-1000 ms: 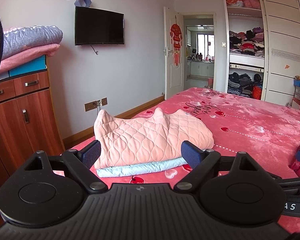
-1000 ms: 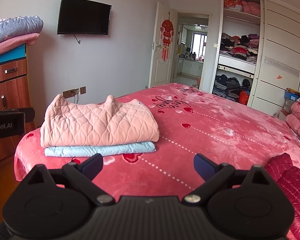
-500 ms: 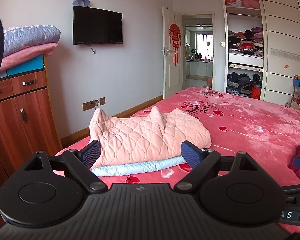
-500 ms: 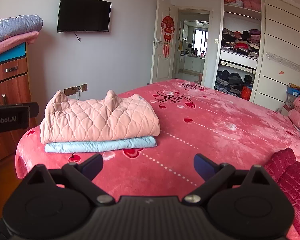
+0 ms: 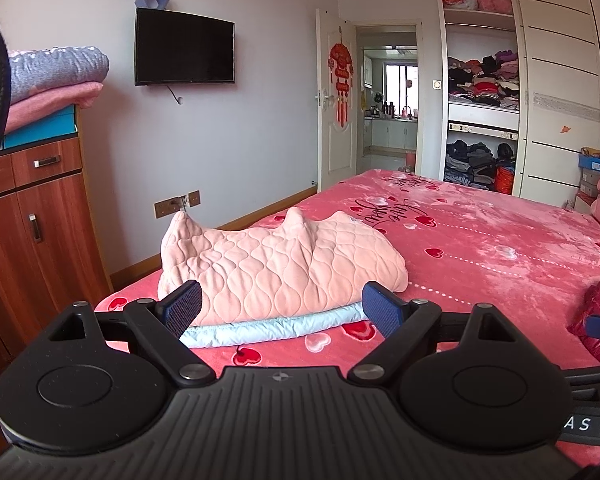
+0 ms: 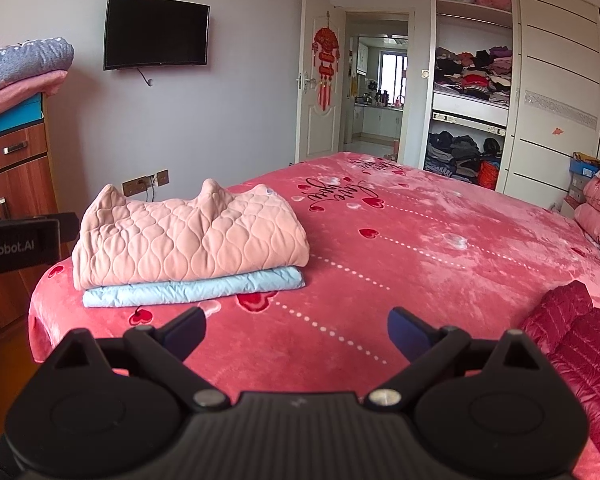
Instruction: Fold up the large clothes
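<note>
Pink quilted garment point(image 6: 188, 236) folded on a light-blue folded piece point(image 6: 192, 286), near-left corner of the bed point(image 6: 420, 248). Soft, thick, light, likely floppy; grab a thick folded edge. Left gripper point(image 5: 284, 308) and right gripper point(image 6: 296, 330) fingers wide, empty.

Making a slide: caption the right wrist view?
Open right gripper hovers over bed; folded pink garment lies on blue one.
</note>
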The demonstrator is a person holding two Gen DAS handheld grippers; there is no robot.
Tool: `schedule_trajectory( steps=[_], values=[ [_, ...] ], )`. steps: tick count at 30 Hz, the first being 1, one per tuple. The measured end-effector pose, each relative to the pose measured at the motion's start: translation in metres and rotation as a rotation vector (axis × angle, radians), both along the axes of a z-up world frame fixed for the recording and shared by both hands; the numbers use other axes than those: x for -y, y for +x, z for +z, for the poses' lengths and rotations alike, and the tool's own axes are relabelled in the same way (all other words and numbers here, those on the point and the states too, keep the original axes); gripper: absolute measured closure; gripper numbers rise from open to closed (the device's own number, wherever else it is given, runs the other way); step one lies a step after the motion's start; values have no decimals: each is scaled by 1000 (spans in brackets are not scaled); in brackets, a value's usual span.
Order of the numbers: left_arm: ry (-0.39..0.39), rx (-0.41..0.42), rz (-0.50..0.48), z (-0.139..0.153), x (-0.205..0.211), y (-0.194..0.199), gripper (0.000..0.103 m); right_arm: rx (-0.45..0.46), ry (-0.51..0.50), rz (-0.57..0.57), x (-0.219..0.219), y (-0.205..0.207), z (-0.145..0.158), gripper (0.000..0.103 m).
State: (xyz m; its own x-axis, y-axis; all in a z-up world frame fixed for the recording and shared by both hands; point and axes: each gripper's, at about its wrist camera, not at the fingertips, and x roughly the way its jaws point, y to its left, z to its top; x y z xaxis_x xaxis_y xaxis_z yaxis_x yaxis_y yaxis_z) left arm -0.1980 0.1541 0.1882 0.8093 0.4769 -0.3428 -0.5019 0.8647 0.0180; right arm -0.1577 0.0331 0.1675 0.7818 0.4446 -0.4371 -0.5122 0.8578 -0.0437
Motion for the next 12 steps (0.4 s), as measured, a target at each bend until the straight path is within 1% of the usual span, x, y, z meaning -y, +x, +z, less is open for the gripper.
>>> schedule_trajectory(
  steps=[8, 12],
  values=[
    [0, -3, -56, -1, 3, 7, 0, -12, 22, -18, 13, 7, -3, 6],
    [-15, -22, -96, -5, 9, 17, 0, -25, 41, -46, 28, 15, -7, 5]
  ],
)
